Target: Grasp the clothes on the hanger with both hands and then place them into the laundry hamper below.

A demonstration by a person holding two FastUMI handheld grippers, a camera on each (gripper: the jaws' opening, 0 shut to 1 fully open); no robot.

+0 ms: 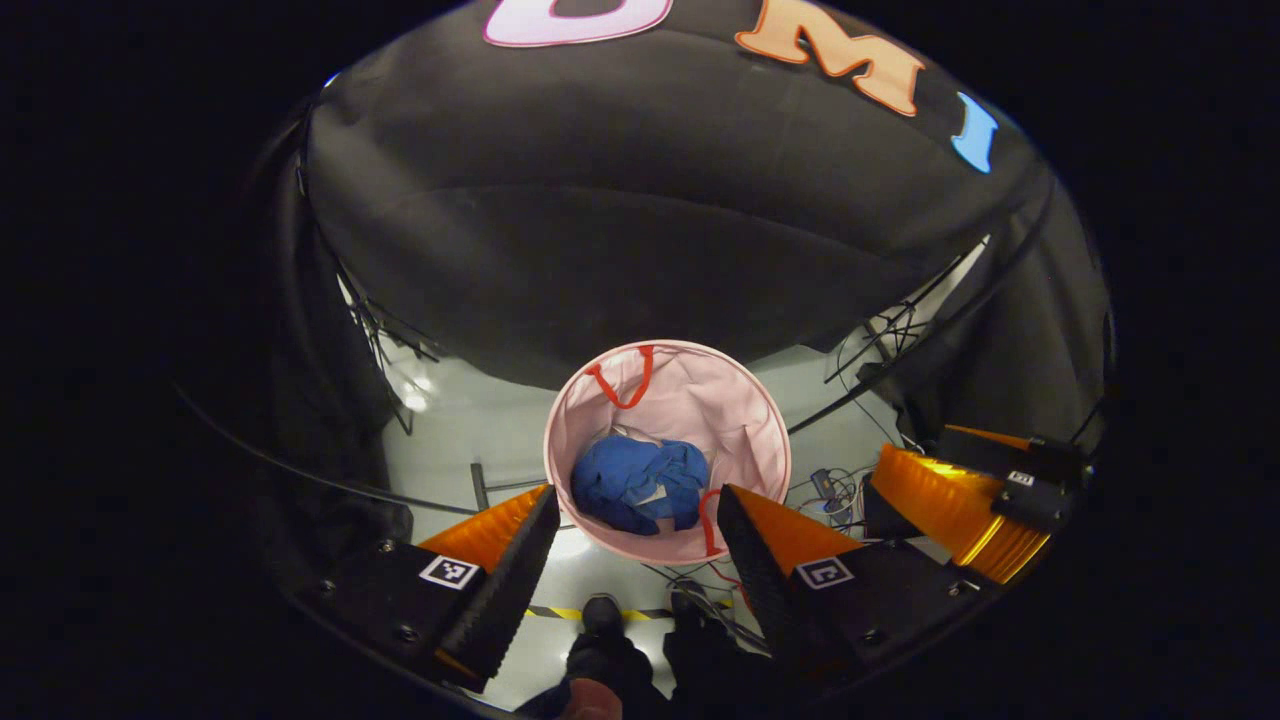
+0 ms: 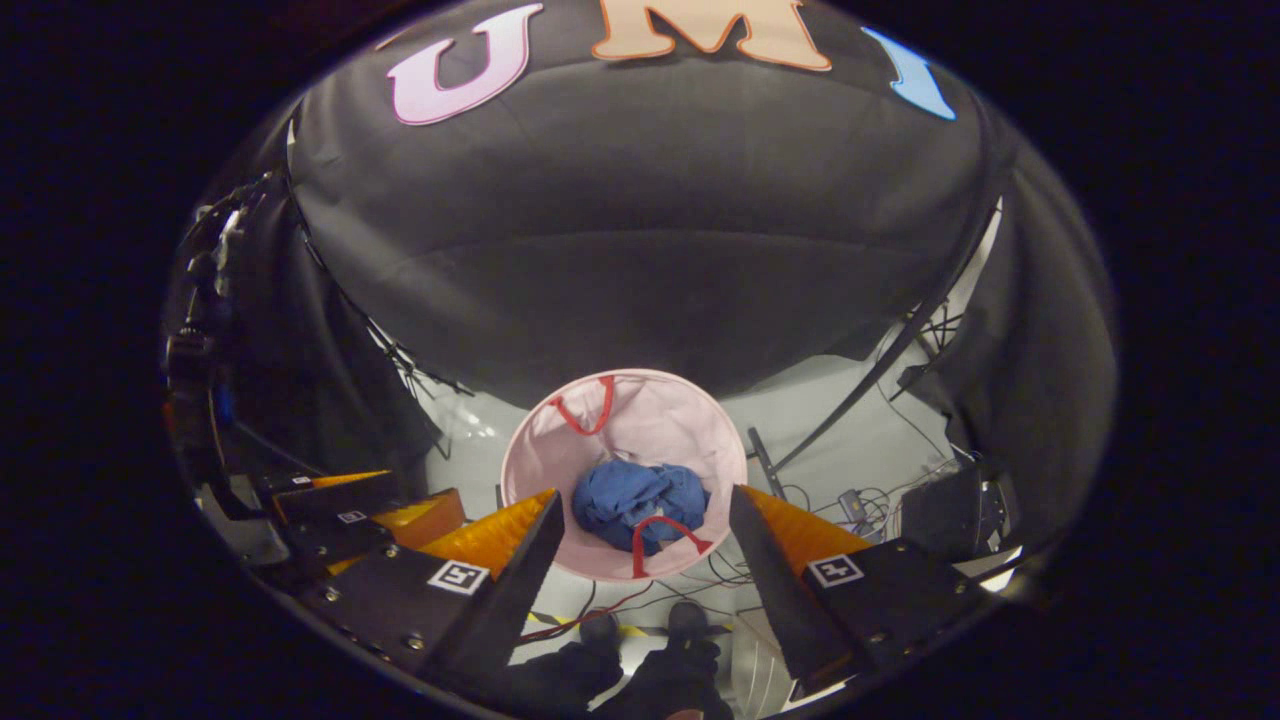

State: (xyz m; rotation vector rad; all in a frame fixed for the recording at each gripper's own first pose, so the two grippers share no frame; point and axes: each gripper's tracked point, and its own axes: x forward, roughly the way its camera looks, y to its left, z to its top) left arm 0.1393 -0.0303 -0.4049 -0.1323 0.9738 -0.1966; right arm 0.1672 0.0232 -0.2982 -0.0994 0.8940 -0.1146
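At the bottom of the left gripper view, the left gripper (image 1: 630, 560) points down toward the floor with its jaws spread wide and nothing between them; a square marker tag sits on each finger block. Just below and between the fingers, at the bottom centre of that view, a person's dark shoes (image 1: 640, 625) stand on the pale floor (image 1: 470, 430) beside a strip of yellow-and-black tape (image 1: 560, 612). At the lower right of the same view the right gripper (image 1: 960, 500) shows from the side, near the left one. In the right gripper view the right gripper (image 2: 645, 560) also points downward, jaws wide apart and holding nothing, with the shoes (image 2: 640, 630) at bottom centre and the left gripper (image 2: 360, 520) at the lower left. Beyond the fingertips, in the centre of both views, the pink laundry hamper (image 1: 760, 420) (image 2: 530, 440) stands upright on the floor with its mouth open and red handles at its near and far rim. The blue clothes (image 1: 640, 482) (image 2: 640, 497) lie crumpled at the bottom of the hamper, apart from both grippers. Loose cables (image 1: 830, 480) (image 2: 860, 500) trail across the floor to the right of the hamper. Farther back, filling the upper half of each view, hangs the black cloth wall (image 1: 640, 250) (image 2: 640, 250) of the booth.
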